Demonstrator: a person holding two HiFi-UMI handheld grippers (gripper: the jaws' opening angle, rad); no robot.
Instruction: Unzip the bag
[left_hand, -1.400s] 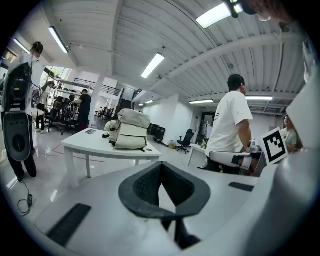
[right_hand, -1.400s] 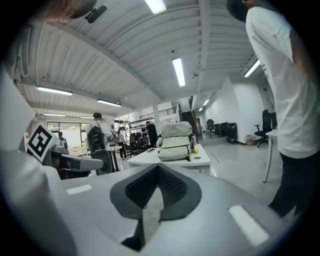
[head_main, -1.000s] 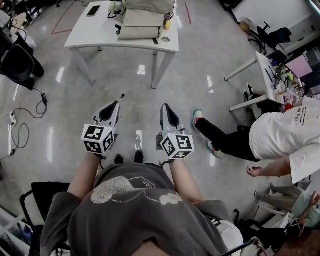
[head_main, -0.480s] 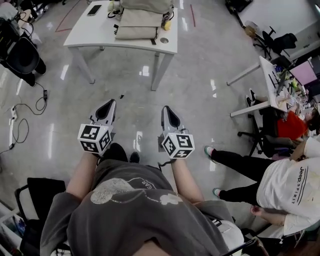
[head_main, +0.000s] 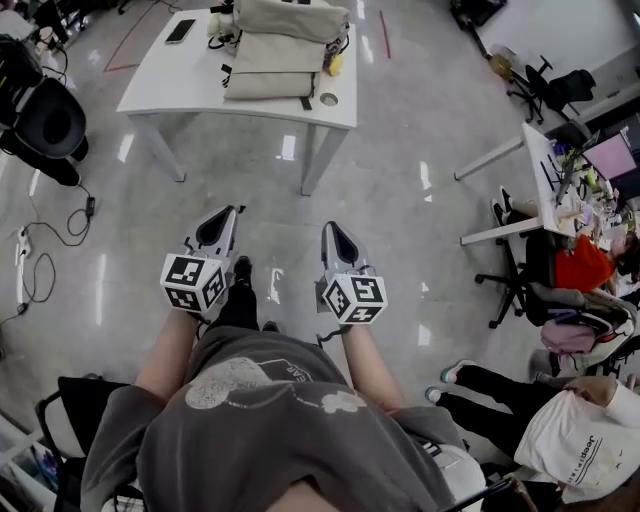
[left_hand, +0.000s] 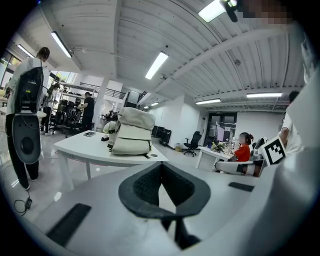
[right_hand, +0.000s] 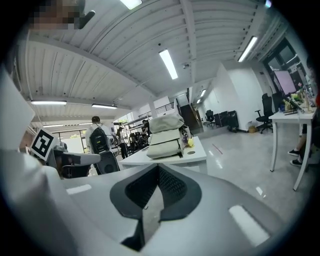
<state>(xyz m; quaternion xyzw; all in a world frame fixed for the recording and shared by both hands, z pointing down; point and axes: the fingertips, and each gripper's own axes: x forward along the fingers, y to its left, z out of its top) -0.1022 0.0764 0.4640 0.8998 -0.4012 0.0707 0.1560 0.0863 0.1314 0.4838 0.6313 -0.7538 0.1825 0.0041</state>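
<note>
The bag is a cream backpack lying on a white table at the top of the head view, well ahead of both grippers. It also shows in the left gripper view as the bag and in the right gripper view as the bag. My left gripper and right gripper hang side by side over the shiny floor, both pointing toward the table. Each one is shut with nothing between its pads, as seen at the left gripper and the right gripper.
A phone and a small yellow item lie on the table near the bag. A black chair and floor cables are at the left. Desks, a seated person in red and a person in white are at the right.
I have walked toward the table, which now sits nearer in view. The person in white at the right has shifted to the lower right corner. Both grippers stay shut.
</note>
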